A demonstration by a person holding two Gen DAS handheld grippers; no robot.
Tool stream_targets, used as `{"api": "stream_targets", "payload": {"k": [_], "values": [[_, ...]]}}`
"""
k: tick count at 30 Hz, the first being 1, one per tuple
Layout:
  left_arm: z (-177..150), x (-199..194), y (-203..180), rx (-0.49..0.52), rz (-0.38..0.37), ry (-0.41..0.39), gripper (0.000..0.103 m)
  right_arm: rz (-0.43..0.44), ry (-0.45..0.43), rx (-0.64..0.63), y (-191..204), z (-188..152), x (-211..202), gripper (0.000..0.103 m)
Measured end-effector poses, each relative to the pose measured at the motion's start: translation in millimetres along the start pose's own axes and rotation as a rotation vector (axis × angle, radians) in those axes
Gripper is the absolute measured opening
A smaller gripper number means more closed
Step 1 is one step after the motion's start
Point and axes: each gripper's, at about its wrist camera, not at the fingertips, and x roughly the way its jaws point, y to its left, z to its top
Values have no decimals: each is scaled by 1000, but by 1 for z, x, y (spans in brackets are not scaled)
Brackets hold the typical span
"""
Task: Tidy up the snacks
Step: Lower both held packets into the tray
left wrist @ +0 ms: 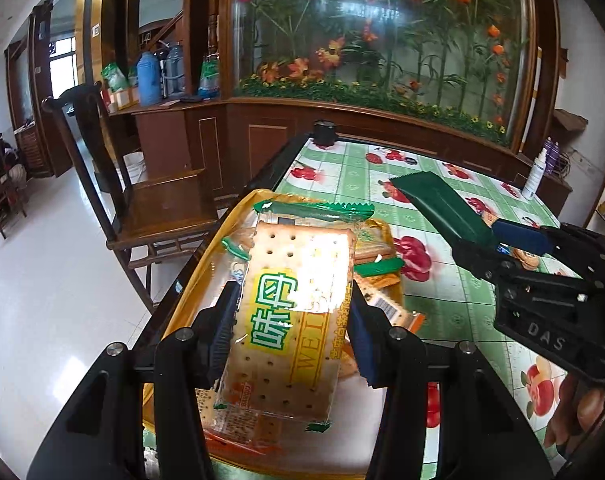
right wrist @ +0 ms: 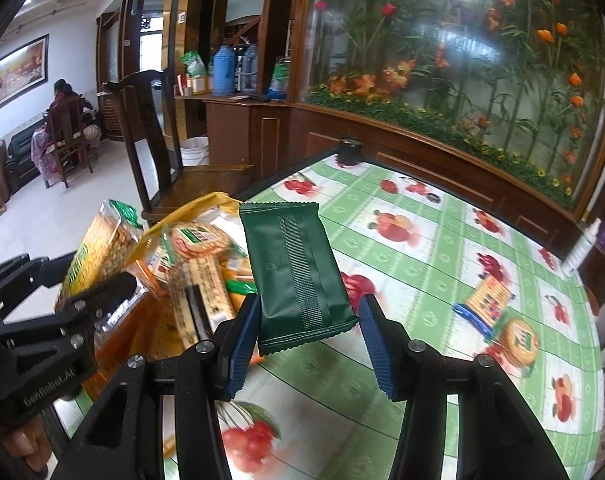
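Observation:
My left gripper (left wrist: 294, 320) is shut on a clear cracker packet (left wrist: 290, 312) with green lettering, held above a yellow tray (left wrist: 190, 280) of several snack packets. My right gripper (right wrist: 308, 328) is shut on a dark green packet (right wrist: 294, 268), held above the table just right of the tray (right wrist: 190, 208). That green packet (left wrist: 438, 204) and the right gripper show at the right of the left wrist view. The left gripper (right wrist: 82, 300) with its cracker packet (right wrist: 98, 248) shows at the left of the right wrist view.
The table has a green fruit-pattern cloth (right wrist: 442, 248). A blue-edged cracker packet (right wrist: 486, 300) and a round biscuit packet (right wrist: 518, 340) lie on it to the right. A black cap (right wrist: 350, 150) stands at the far corner. A wooden chair (left wrist: 142, 200) stands left of the table.

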Motion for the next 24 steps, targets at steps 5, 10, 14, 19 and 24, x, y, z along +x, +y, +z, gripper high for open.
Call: {"api": "stream_targets", "payload": {"k": [5, 10, 14, 19, 24], "values": [[-2, 7, 5, -7, 8, 18, 49, 50, 28, 20, 3, 10, 22, 51], [-4, 14, 6, -6, 11, 35, 49, 74, 55, 25, 6, 16, 45, 51], [-7, 21, 4, -8, 12, 55, 49, 83, 71, 24, 8, 18, 58, 51], [-7, 29, 5, -14, 13, 79, 50, 95, 93, 21, 13, 22, 77, 51], [-7, 34, 3, -12, 18, 93, 50, 107, 113, 19, 15, 24, 92, 51]]}}
